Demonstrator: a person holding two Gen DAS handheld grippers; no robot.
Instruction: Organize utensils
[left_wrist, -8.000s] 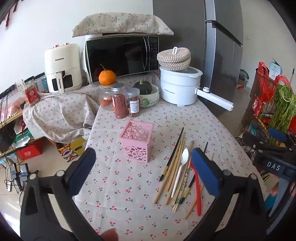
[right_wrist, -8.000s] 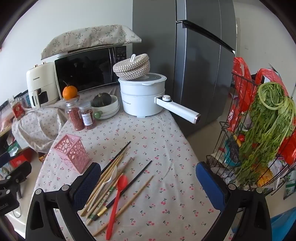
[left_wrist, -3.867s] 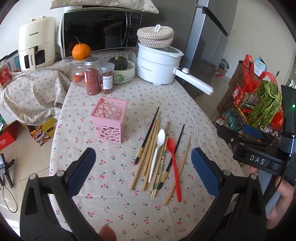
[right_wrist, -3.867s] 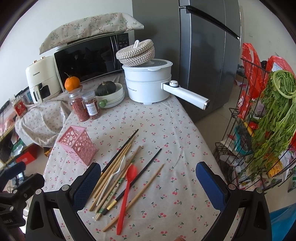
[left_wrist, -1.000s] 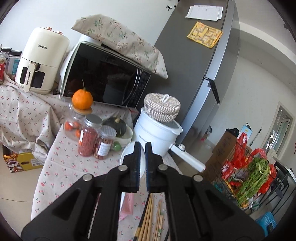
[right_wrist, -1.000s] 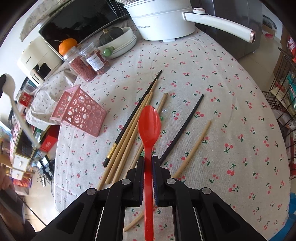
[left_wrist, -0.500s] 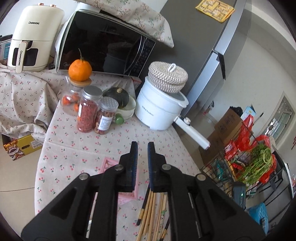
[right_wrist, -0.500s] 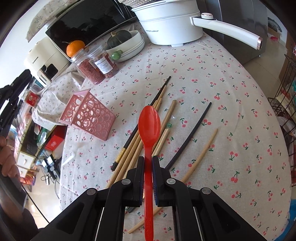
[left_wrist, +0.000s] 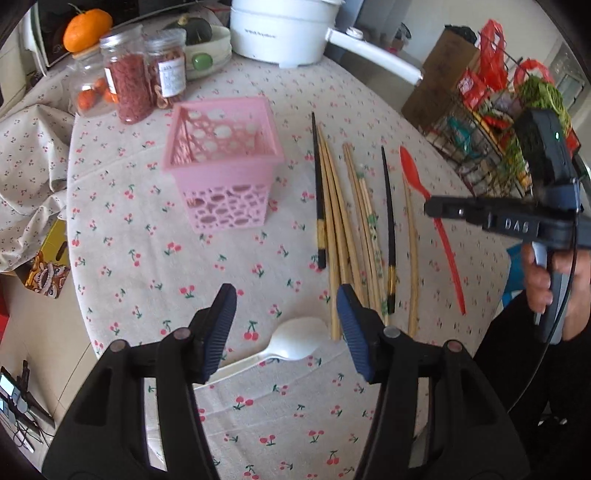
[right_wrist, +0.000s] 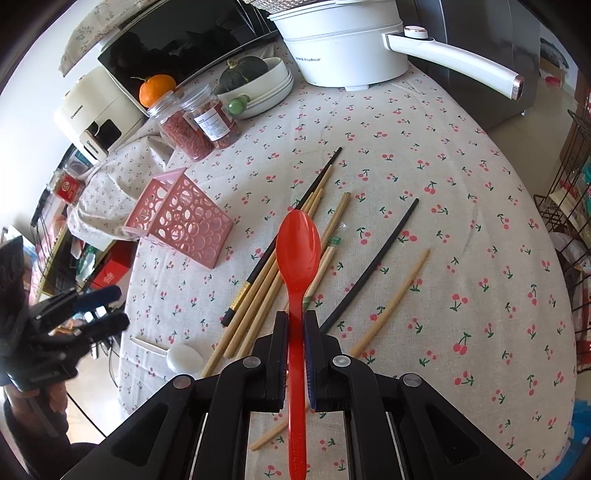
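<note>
Two spoons are lying in play. Nearest, the white spoon (left_wrist: 295, 341) is resting on the counter (left_wrist: 155, 266) just between and below the left gripper (left_wrist: 286, 328), whose fingers are standing spread and empty; its handle is running back leftward under the left finger, bowl toward the right. The right gripper (right_wrist: 295, 325) is pinching the red spoon (right_wrist: 298, 251) by the handle, long axis along the fingers, bowl pointing forward above the chopsticks (right_wrist: 266, 280). The pink holder (right_wrist: 181, 218) is standing upright, forward and left of that bowl, nearer the left gripper. Writing: "DAS" on the right gripper's body; the white pot (right_wrist: 343, 44) is carrying a small name, unreadable; the air fryer (right_wrist: 92, 107) likewise.
</note>
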